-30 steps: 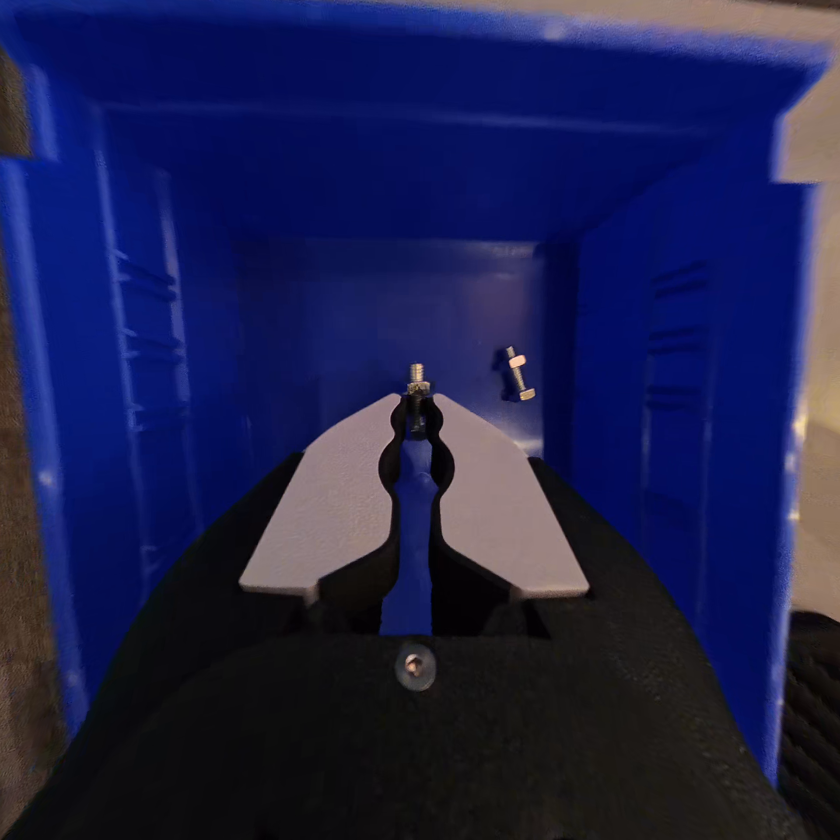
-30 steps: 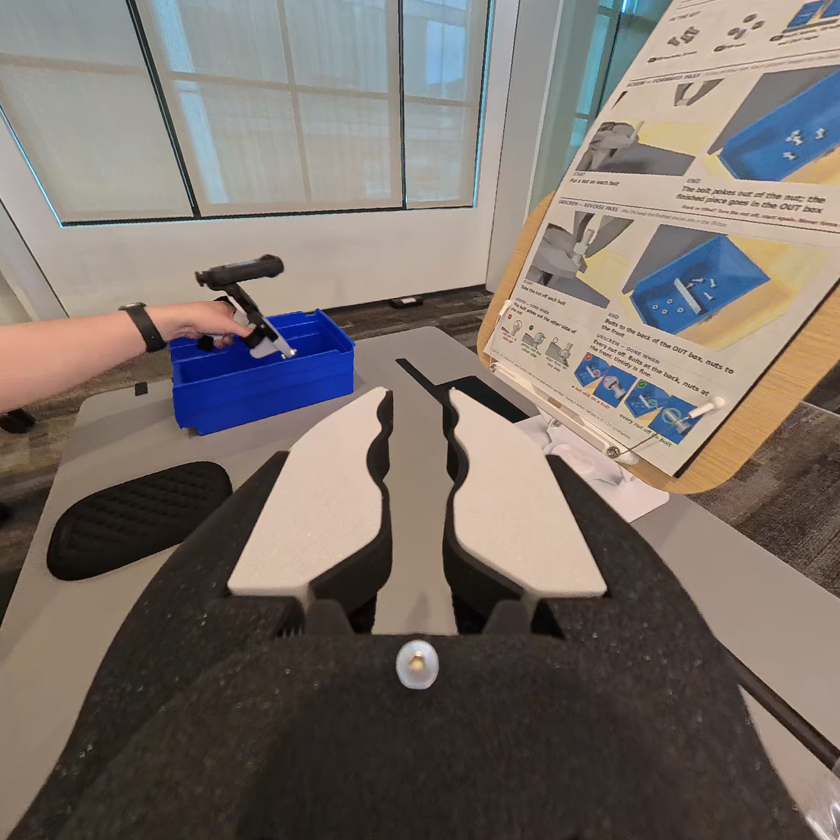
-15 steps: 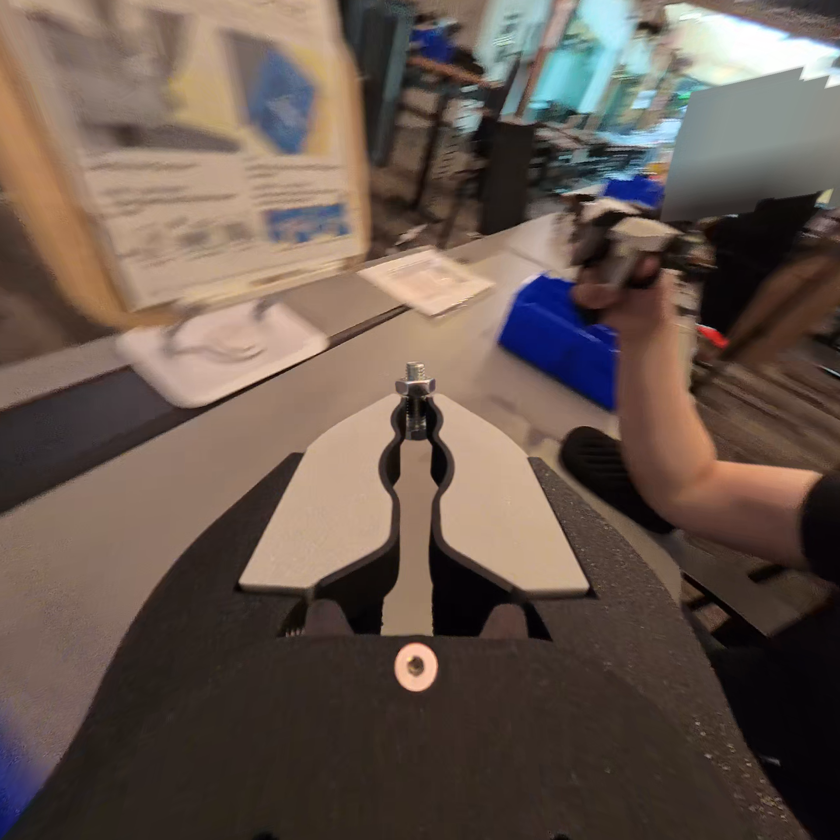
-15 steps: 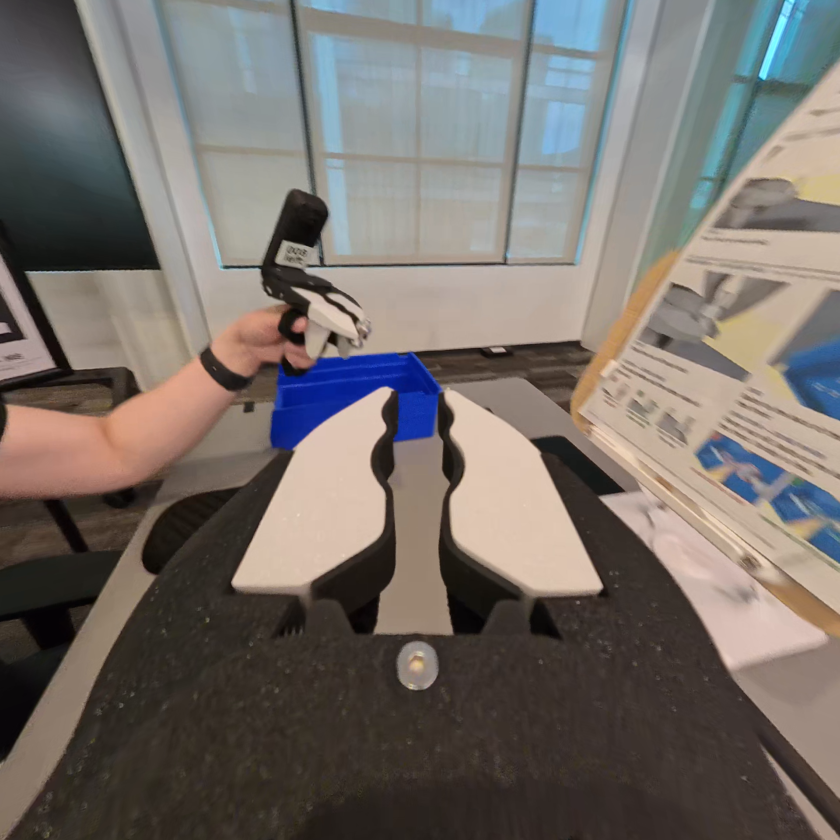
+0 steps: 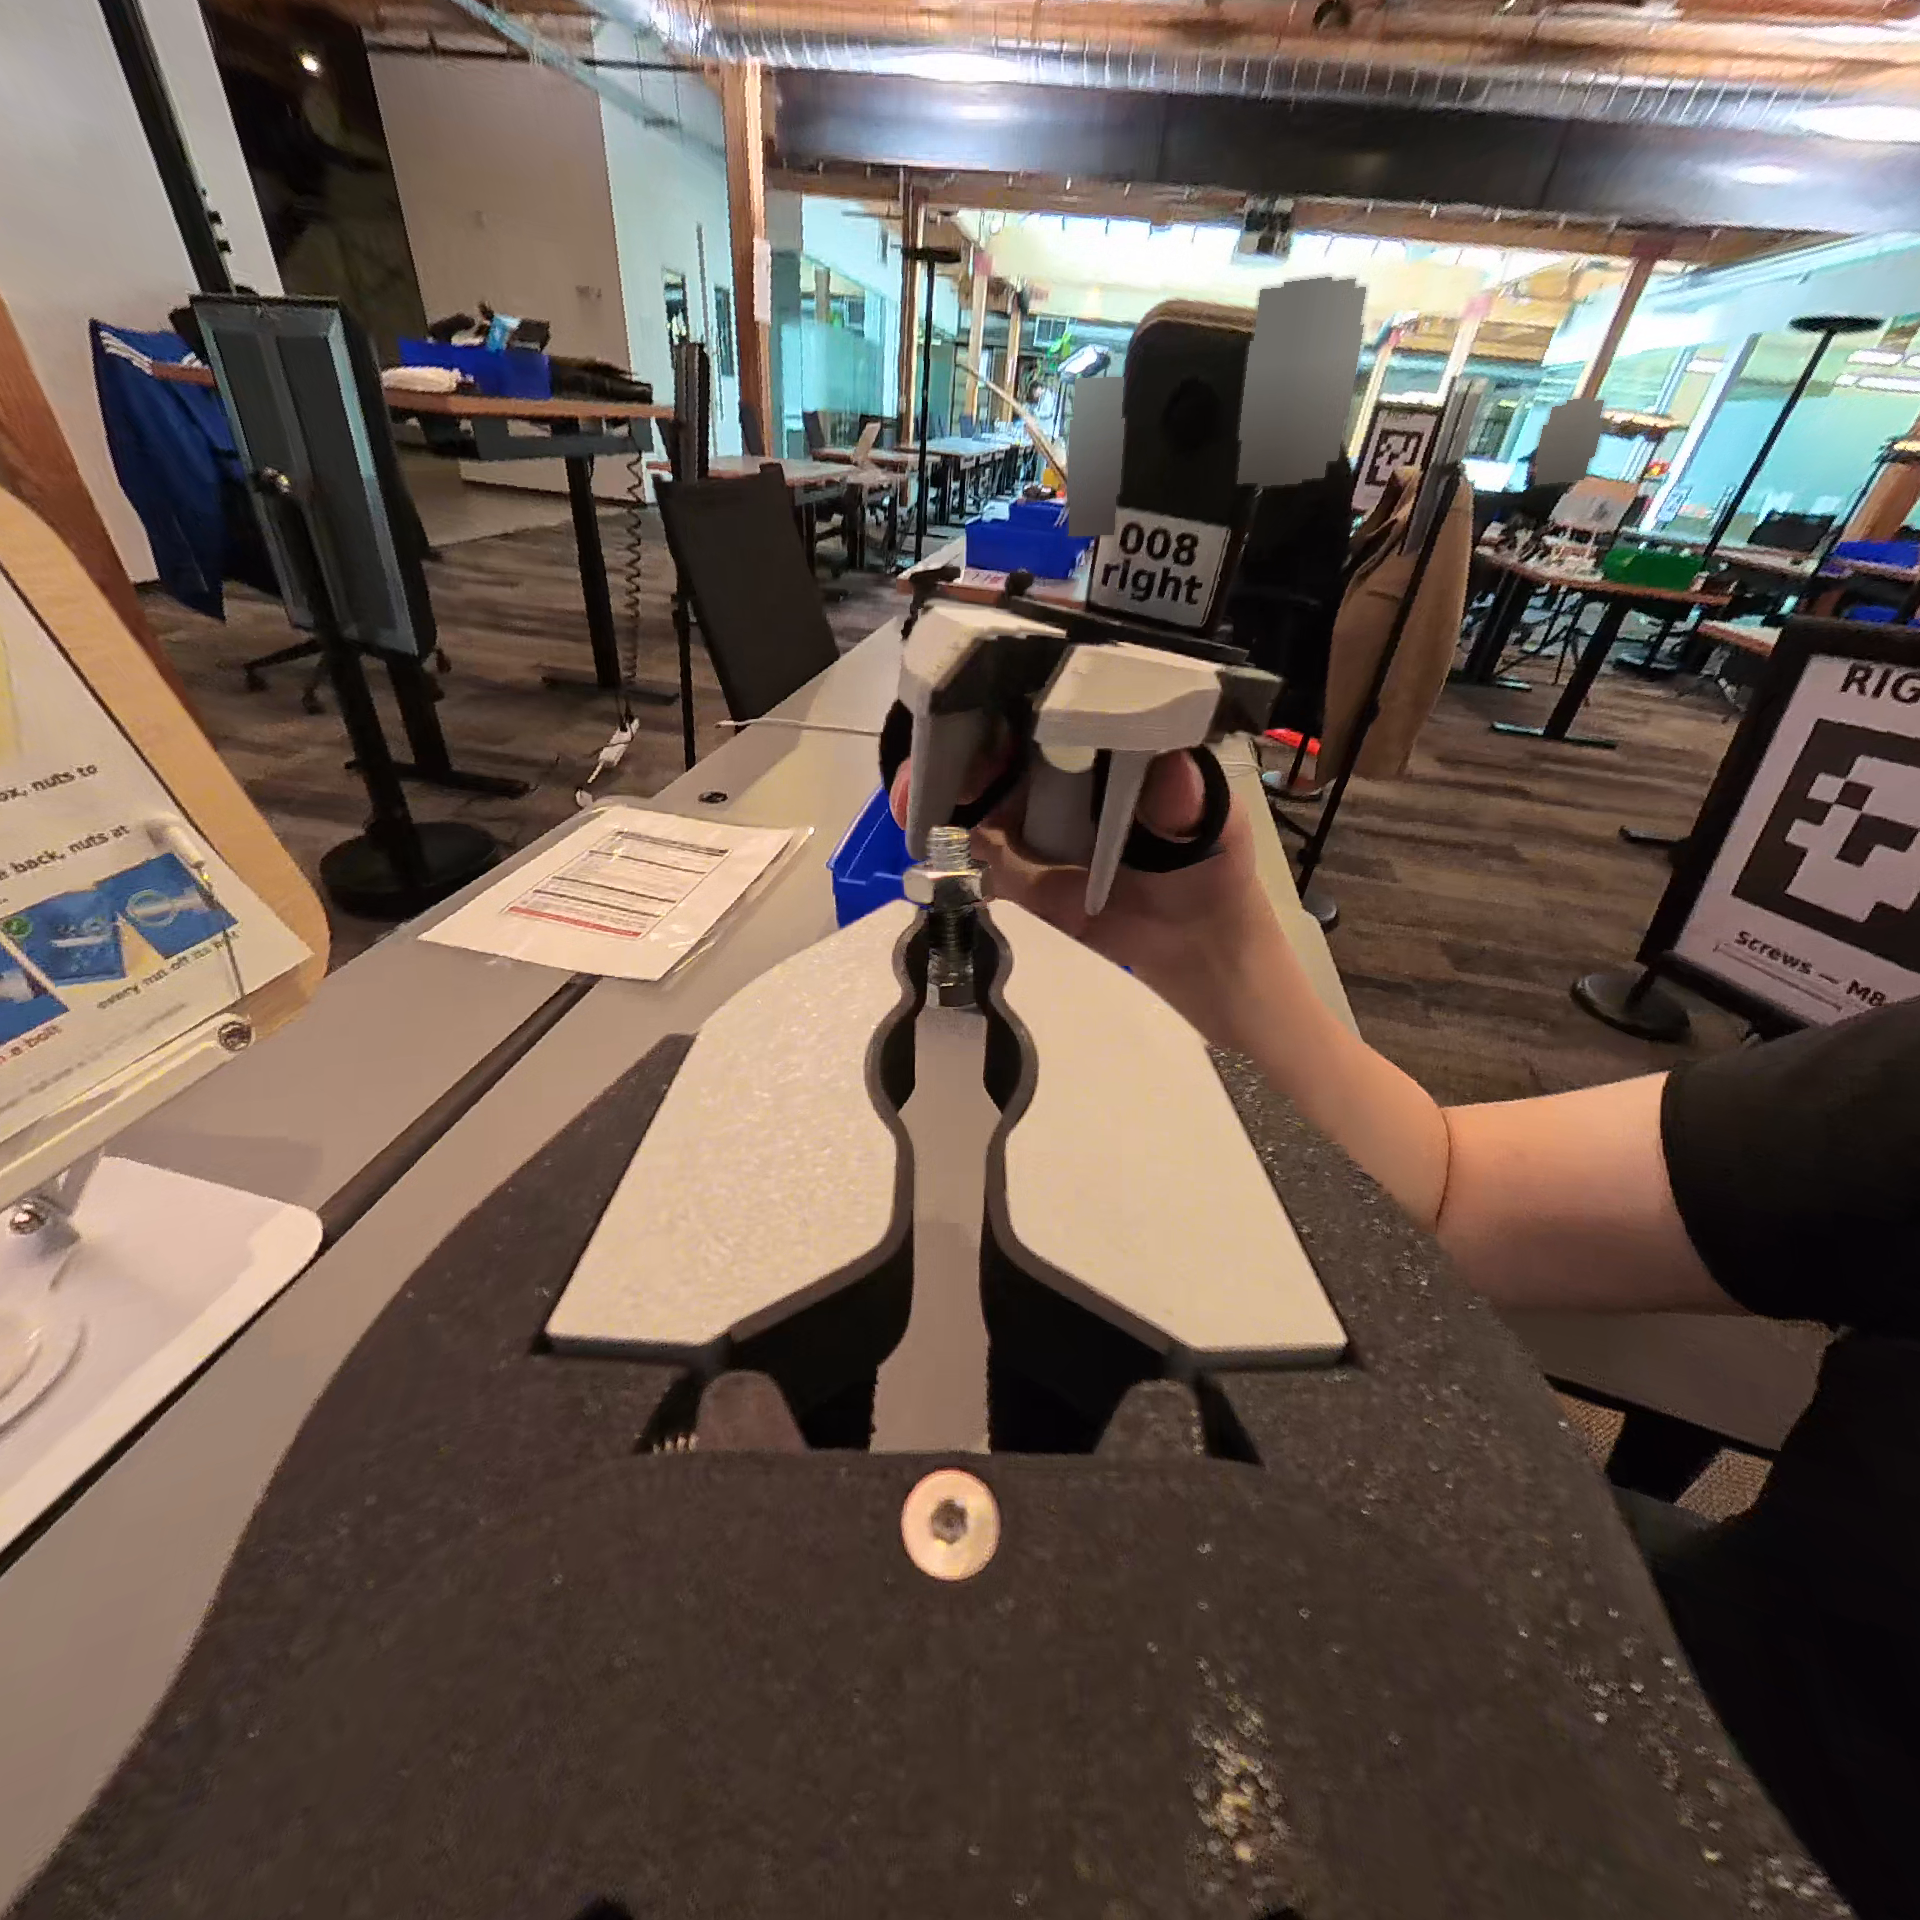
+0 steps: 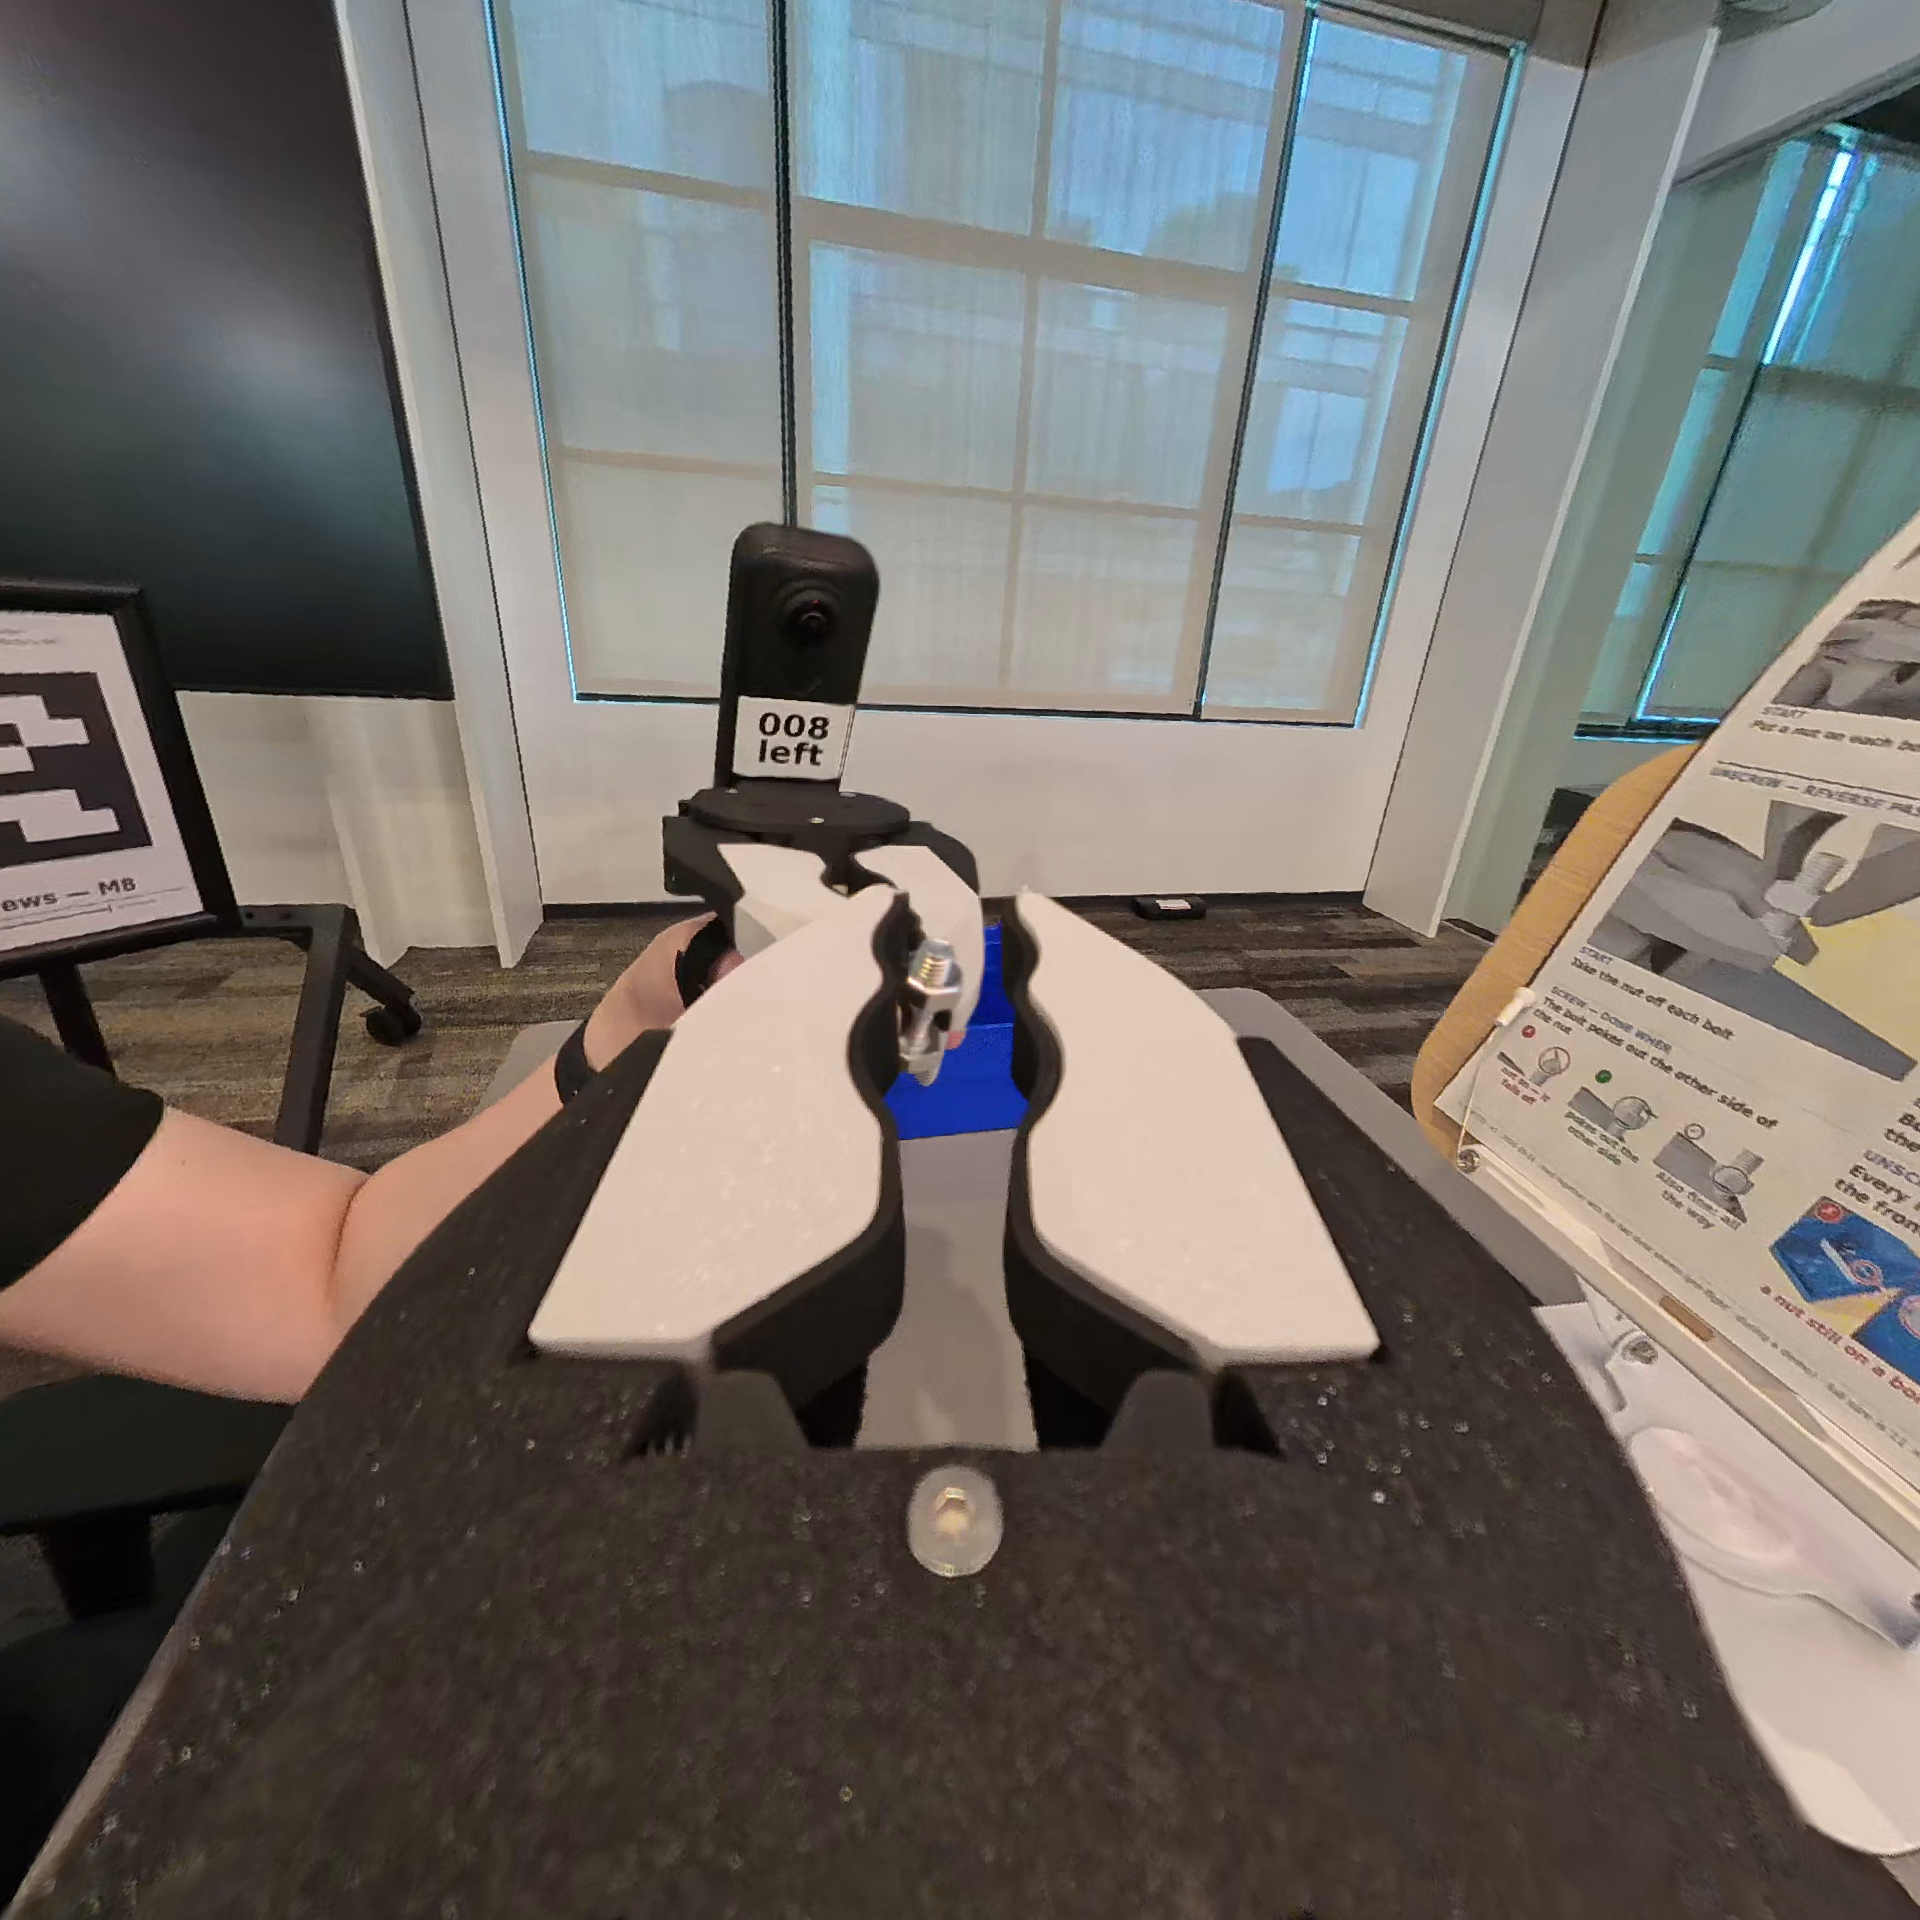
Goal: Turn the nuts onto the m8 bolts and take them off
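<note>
The left gripper [image 5: 948, 940] is clenched on the bolt [image 5: 948, 961], pinching its shank right at the fingertips, the threaded end poking out at twelve o'clock. A hex nut [image 5: 941, 886] sits on the thread just beyond the tips, with a few turns of thread showing past it. Held up in the air above the grey counter [image 5: 343, 1049], this one.

Straight ahead at twelve o'clock, the right gripper [image 5: 1013, 883] faces it, released, fingers spread, one white finger [image 5: 935, 769] hanging just beside the bolt's free end; whether it touches, I cannot tell. A hand [image 5: 1132, 883] wraps its handle.

From the right wrist view, the right gripper [image 6: 956, 914] stands open, and the bolt [image 6: 925, 1013] with its nut [image 6: 928, 987] shows in the gap between the tips, tilted, gripped by the left gripper [image 6: 930, 1023] beyond. A blue bin [image 6: 961, 1091] lies on the counter behind, an instruction board [image 6: 1704, 1039] at three o'clock.
</note>
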Available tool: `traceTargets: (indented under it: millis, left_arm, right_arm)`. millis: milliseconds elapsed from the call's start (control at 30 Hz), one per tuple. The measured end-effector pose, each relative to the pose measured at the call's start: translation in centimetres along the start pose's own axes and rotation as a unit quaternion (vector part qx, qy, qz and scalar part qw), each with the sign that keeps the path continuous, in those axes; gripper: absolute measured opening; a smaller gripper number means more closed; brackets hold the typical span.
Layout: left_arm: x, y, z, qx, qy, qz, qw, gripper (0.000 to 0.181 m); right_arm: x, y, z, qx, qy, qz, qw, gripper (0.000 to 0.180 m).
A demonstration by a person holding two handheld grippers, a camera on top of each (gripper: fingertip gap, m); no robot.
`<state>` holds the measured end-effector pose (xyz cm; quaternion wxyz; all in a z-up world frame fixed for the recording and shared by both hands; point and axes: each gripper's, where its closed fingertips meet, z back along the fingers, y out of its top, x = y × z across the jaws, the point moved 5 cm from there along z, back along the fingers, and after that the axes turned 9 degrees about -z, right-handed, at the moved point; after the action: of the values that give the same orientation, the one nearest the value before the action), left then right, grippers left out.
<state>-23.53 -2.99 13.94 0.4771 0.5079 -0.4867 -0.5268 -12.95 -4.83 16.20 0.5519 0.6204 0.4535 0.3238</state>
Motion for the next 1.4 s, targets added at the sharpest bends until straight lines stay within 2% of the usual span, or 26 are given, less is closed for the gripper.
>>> traceTargets:
  millis: [200, 667, 833, 900, 967, 1200, 1400]
  left_arm:
    - [0.0, -0.3, 0.3, 0.020, -0.012, 0.000, 1.000, 0.007]
    - [0.5, -0.3, 0.2, 0.028, -0.005, -0.013, 1.000, 0.008]
    - [0.0, -0.3, 1.0, 0.011, 0.020, -0.007, 1.000, 0.029]
    - [0.0, -0.7, 1.2, -0.010, 0.018, -0.006, 1.000, 0.045]
    - [0.2, -0.9, 1.0, -0.017, 0.011, -0.014, 1.000, 0.051]
    - [1.8, -1.6, -0.9, -0.032, -0.029, -0.048, 0.998, 0.042]
    - [2.3, -1.7, -1.3, -0.027, -0.045, -0.054, 0.997, 0.034]
  right_arm:
    - [0.3, -1.6, -1.4, -0.013, 0.052, -0.069, 0.996, 0.017]
    - [0.0, -2.4, -2.1, -0.025, 0.078, -0.089, 0.993, 0.007]
    - [0.2, -2.1, -1.9, -0.016, 0.064, -0.082, 0.994, 0.007]
    - [0.2, -2.1, -1.7, -0.024, 0.058, -0.069, 0.996, 0.007]
    - [-0.2, -2.1, -1.6, -0.031, 0.058, -0.050, 0.997, 0.007]
    - [-2.2, -2.1, -1.6, -0.046, 0.115, 0.018, 0.992, 0.007]
    - [-2.6, -2.3, -1.5, -0.055, 0.123, 0.045, 0.990, 0.007]
